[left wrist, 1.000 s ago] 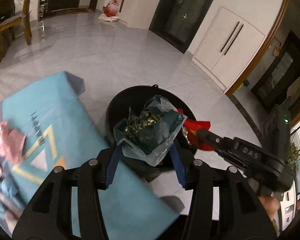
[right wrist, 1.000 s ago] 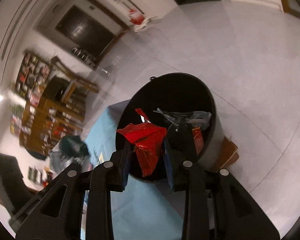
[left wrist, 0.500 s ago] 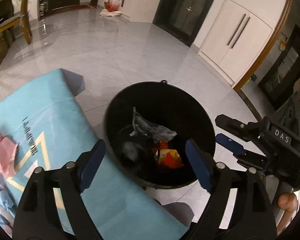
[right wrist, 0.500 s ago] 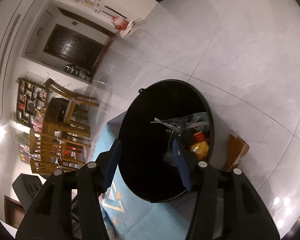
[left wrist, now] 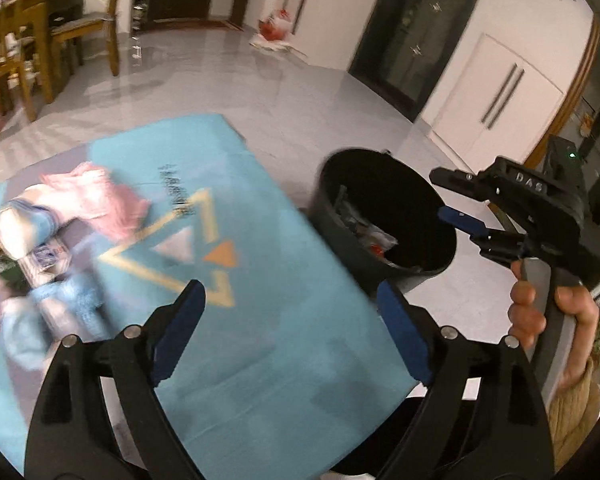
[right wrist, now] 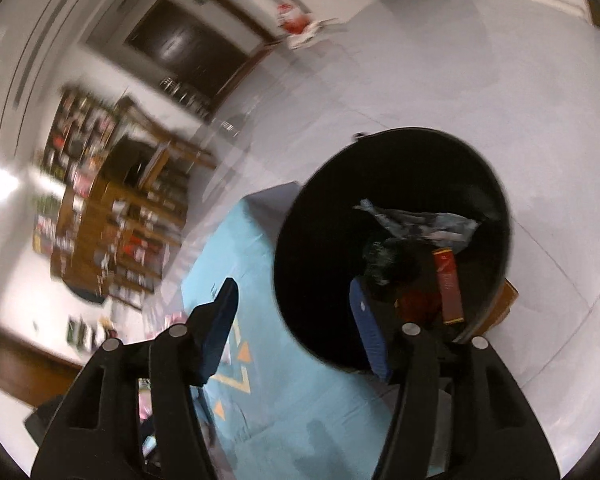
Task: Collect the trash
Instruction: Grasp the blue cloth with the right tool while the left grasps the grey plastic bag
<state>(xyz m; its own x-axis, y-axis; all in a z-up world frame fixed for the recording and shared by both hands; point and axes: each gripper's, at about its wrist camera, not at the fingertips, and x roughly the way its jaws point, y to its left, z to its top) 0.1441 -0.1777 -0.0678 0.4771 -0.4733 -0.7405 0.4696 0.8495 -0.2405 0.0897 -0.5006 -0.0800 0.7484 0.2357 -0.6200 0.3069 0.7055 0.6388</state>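
Grey floor, upright black bin (right wrist: pixel 396 160) mouth-up.

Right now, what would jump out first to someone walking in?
The black bin on the pale floor, wrappers already inside. Beside it a bright blue mat with pink and blue litter at its left end. Both tongs, left and right, are opening, with nothing between them.

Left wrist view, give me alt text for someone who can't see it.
The left gripper, its jaws opening with nothing between them, points at a blue mat on the table. Blurred pink and pale wrappers lie at left; a black bin holding trash stands beyond, the right gripper over it.
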